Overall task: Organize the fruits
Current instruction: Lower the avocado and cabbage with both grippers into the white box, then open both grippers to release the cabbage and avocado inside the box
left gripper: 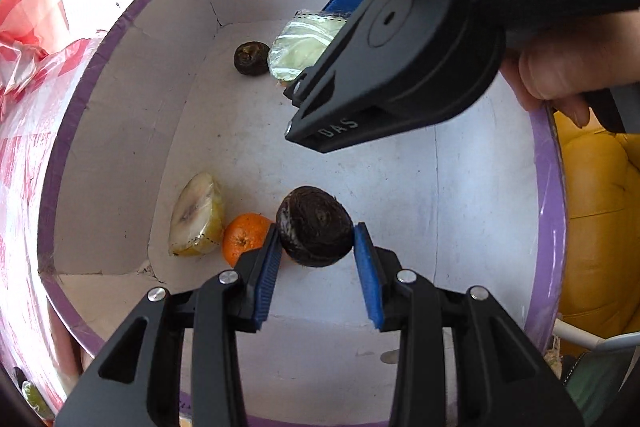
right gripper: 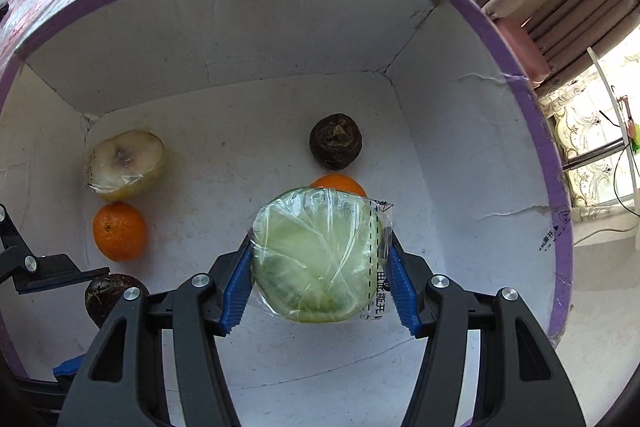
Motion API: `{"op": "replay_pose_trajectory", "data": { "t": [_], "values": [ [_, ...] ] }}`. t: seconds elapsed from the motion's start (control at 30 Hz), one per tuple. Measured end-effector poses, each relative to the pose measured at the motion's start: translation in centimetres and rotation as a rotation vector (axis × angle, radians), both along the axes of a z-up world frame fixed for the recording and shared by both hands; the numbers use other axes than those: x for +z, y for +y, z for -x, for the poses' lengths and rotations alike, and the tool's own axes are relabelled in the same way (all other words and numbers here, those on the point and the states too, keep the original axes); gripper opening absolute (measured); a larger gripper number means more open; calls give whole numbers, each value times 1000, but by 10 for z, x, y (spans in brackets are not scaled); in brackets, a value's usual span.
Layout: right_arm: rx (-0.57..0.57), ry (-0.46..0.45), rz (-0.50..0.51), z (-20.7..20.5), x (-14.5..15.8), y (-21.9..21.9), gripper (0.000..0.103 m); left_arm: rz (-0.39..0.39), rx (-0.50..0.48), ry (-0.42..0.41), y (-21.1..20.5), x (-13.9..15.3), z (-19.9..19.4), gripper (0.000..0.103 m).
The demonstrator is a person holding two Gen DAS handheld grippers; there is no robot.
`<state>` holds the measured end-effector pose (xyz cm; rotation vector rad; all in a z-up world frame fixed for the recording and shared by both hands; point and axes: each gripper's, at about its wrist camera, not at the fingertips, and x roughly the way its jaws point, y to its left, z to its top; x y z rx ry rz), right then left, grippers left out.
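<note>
- Inside the white cardboard box [right gripper: 280, 39] with the purple rim, both grippers work above the floor at once.
- Left gripper [left gripper: 316, 253]: blue pads set narrowly on either side of a dark brown round fruit [left gripper: 314, 227]; both pads appear to touch it, so it is judged to be gripped, just above or on the box floor.
- Right gripper [right gripper: 320, 259]: pads pressed against a plastic-wrapped green cut fruit [right gripper: 316, 255], held clear of the floor as far as can be judged.
- Already lying in the box: a wrapped pale fruit half [right gripper: 124, 163], an orange [right gripper: 119, 231] just beside it, a second dark round fruit [right gripper: 335, 141] near the far wall, and a second orange [right gripper: 340, 183], mostly hidden behind the wrapped green piece.
- Progress, as a judgement: four fruits are placed and two are in hand, awaiting release.
- Remaining: setting down both held pieces; whether more fruit waits outside the box cannot be told.
- Outside the rim: red-and-white plastic bag [left gripper: 32, 39].
</note>
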<state>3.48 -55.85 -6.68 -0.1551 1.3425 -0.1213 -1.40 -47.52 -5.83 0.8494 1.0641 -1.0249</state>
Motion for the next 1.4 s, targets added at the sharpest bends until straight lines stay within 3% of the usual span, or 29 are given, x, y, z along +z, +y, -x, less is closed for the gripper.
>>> {"op": "replay_pose_trajectory", "data": {
  "t": [0.37, 0.97, 1.17, 1.4],
  "values": [
    [65, 30, -33, -1, -1, 9, 58, -72, -57, 4, -18, -14, -4, 37],
    [152, 237, -19, -17, -37, 4, 58, -187, -32, 16, -36, -29, -6, 37],
    [159, 244, -11, -23, -38, 3, 58, -232, -26, 22, -52, -40, -2, 37],
    [148, 246, 9, -26, -44, 11, 65, -277, -21, 35, -58, -54, -3, 37]
  ]
}}
